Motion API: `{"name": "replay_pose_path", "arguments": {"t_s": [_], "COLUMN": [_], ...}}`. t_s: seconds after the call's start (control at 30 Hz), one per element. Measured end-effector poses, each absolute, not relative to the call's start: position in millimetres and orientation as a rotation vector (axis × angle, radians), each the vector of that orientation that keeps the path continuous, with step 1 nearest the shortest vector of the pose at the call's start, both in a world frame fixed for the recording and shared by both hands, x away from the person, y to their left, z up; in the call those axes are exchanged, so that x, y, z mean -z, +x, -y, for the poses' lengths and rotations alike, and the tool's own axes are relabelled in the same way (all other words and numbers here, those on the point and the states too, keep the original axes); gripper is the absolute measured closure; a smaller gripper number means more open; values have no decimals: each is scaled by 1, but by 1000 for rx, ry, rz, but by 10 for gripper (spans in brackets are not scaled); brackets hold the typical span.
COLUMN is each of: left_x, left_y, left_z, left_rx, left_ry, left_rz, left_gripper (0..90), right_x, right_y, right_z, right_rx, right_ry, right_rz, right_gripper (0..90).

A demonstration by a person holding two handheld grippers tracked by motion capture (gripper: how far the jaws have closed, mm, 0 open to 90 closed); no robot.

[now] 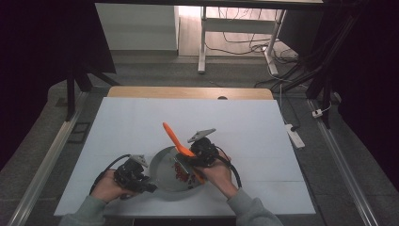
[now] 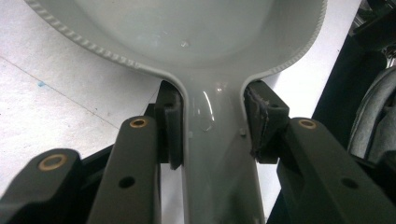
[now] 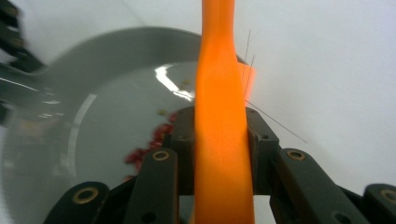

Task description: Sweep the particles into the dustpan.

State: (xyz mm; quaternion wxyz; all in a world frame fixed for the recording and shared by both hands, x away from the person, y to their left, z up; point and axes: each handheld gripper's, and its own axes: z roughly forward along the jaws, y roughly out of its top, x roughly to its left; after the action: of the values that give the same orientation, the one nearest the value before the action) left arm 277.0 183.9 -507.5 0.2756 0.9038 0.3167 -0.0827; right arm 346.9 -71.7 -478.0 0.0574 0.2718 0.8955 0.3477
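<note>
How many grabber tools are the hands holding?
2. The left gripper clamps the pan's handle; the right gripper holds the orange spatula over the pan.

Both forearms entered from below, hands wrapped round the tools. Left tool (image 1: 133, 173) low and level, jaws clamped tight. Right tool (image 1: 200, 153) raised slightly higher, angled leftward, jaws likewise clamped.

Small red bits (image 3: 154, 142) in the round grey metal pan (image 3: 107, 51), motion-blurred, possibly chopped chilli; long orange plastic spatula (image 3: 222, 116) cut off top and bottom.
</note>
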Motion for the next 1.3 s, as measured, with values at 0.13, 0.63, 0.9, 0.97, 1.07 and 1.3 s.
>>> {"name": "replay_pose_path", "arguments": {"t_s": [0.13, 0.63, 0.9, 0.97, 1.07, 1.3], "left_x": [508, 509, 510, 510, 510, 509], "left_y": [277, 278, 277, 277, 277, 277], "left_z": [-184, -185, -184, -184, -184, -184], "left_rx": [223, 221, 217, 214, 214, 209], "left_ry": [2427, 2418, 2407, 2405, 2401, 2395], "left_rz": [-852, -849, -849, -850, -850, -851], "left_gripper": [616, 616, 616, 616, 615, 615], "right_x": [477, 461, 458, 458, 457, 455], "right_y": [341, 352, 358, 359, 359, 363], "right_z": [63, 86, 101, 103, 106, 113], "right_rx": [-1174, -1155, -1159, -1161, -1161, -1163], "right_ry": [836, 833, 865, 864, 866, 864], "right_rz": [-2781, -2642, -2617, -2614, -2611, -2608], "right_gripper": [706, 706, 706, 706, 706, 706]}}
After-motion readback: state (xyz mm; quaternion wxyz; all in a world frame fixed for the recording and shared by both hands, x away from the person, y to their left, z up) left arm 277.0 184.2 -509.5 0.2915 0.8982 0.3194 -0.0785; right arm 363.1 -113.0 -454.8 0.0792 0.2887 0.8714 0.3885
